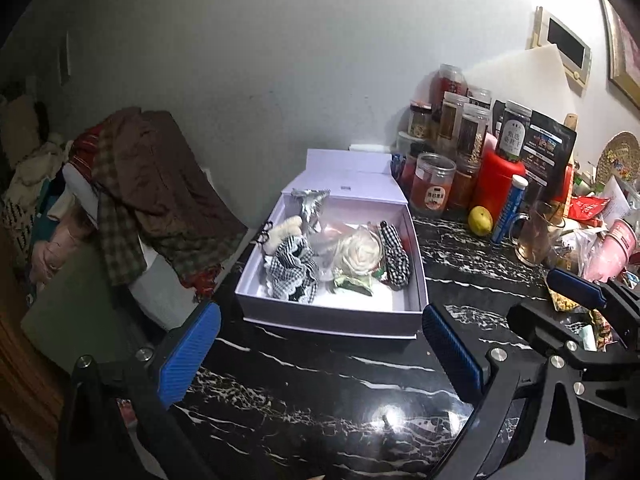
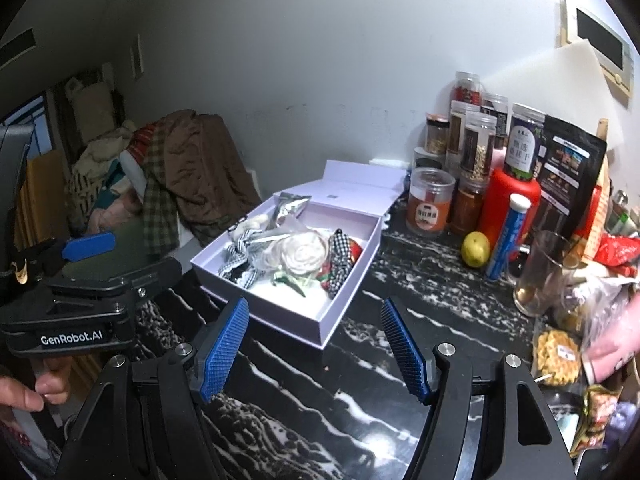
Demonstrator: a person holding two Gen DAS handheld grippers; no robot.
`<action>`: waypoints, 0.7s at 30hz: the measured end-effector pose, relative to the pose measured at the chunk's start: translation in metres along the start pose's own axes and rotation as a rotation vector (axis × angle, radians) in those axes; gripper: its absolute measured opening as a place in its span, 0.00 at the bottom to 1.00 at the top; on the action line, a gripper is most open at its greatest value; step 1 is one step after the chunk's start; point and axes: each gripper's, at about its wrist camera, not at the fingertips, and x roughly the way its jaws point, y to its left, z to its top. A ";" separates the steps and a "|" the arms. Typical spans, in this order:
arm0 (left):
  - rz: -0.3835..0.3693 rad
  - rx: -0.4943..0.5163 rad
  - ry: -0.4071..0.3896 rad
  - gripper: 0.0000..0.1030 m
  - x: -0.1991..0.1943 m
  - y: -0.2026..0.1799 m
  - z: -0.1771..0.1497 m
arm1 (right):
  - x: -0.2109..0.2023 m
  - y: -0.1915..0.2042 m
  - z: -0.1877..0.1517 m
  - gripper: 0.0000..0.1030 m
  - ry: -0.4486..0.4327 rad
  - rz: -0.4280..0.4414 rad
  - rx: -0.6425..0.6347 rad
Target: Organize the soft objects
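Both grippers, left (image 1: pixel 320 354) and right (image 2: pixel 316 344), hang released just before the box (image 2: pixel 328 322); lift one scrunchie (image 1: pixel 294 264) slowly, pinching its middle

Black marble countertop (image 1: pixel 320 392) under lilac box (image 1: pixel 332 320), jars (image 1: pixel 434 184), lemon (image 1: pixel 480 221), glass (image 1: pixel 534 240).

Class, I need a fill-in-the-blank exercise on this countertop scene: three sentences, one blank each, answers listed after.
1. The cream fabric rose lies inside the open lavender ____.
2. Both the left gripper and the right gripper have their jaws ____.
3. The small yellow fruit sits on the black marble counter beside a blue ____, which leans against the red container.

Answers: box; open; tube
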 end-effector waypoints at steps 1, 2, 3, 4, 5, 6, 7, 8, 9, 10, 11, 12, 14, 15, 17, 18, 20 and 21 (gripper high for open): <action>-0.001 0.002 0.003 1.00 0.001 0.000 -0.001 | 0.001 0.000 0.000 0.68 0.004 0.000 0.002; 0.001 0.006 0.005 1.00 0.001 -0.001 -0.001 | 0.002 0.000 -0.001 0.68 0.006 0.001 0.003; 0.003 0.009 0.005 1.00 0.001 -0.002 -0.002 | 0.002 0.000 -0.001 0.68 0.008 0.000 0.004; 0.006 0.012 0.004 1.00 0.001 -0.002 -0.002 | 0.002 0.000 -0.001 0.68 0.008 -0.001 0.005; 0.007 0.015 0.003 1.00 0.001 -0.003 -0.002 | 0.002 0.000 -0.001 0.68 0.009 -0.002 0.006; 0.008 0.020 0.002 1.00 0.001 -0.004 -0.002 | 0.002 0.000 0.000 0.68 0.009 -0.002 0.008; 0.007 0.025 0.003 1.00 0.000 -0.004 -0.003 | 0.002 -0.001 0.000 0.68 0.008 0.000 0.011; 0.007 0.028 0.002 1.00 0.000 -0.004 -0.002 | 0.001 0.000 0.000 0.68 0.008 0.001 0.013; 0.007 0.030 0.002 1.00 0.000 -0.005 -0.002 | 0.001 0.000 0.000 0.68 0.007 0.002 0.013; 0.005 0.032 0.001 1.00 0.000 -0.005 -0.002 | 0.001 0.000 0.000 0.68 0.008 0.002 0.012; 0.003 0.034 0.001 1.00 0.000 -0.006 -0.002 | 0.001 0.001 0.001 0.68 0.009 0.001 0.010; 0.002 0.034 0.001 1.00 0.000 -0.005 -0.002 | 0.000 0.001 0.001 0.68 0.008 0.002 0.009; -0.001 0.035 -0.001 1.00 0.000 -0.006 -0.002 | 0.000 0.002 0.001 0.68 0.007 0.002 0.007; -0.002 0.035 0.000 1.00 0.000 -0.005 -0.002 | 0.000 0.002 0.002 0.68 0.007 0.001 0.006; -0.005 0.037 0.001 1.00 0.000 -0.006 -0.002 | 0.000 0.003 0.002 0.68 0.007 -0.003 0.004; -0.005 0.039 0.001 1.00 0.000 -0.006 -0.002 | 0.000 0.003 0.002 0.68 0.008 -0.005 0.005; -0.001 0.043 0.001 1.00 0.000 -0.007 -0.002 | 0.001 0.002 0.002 0.68 0.010 -0.008 0.007; -0.001 0.045 0.001 1.00 0.000 -0.007 -0.002 | 0.001 0.002 0.002 0.68 0.011 -0.009 0.008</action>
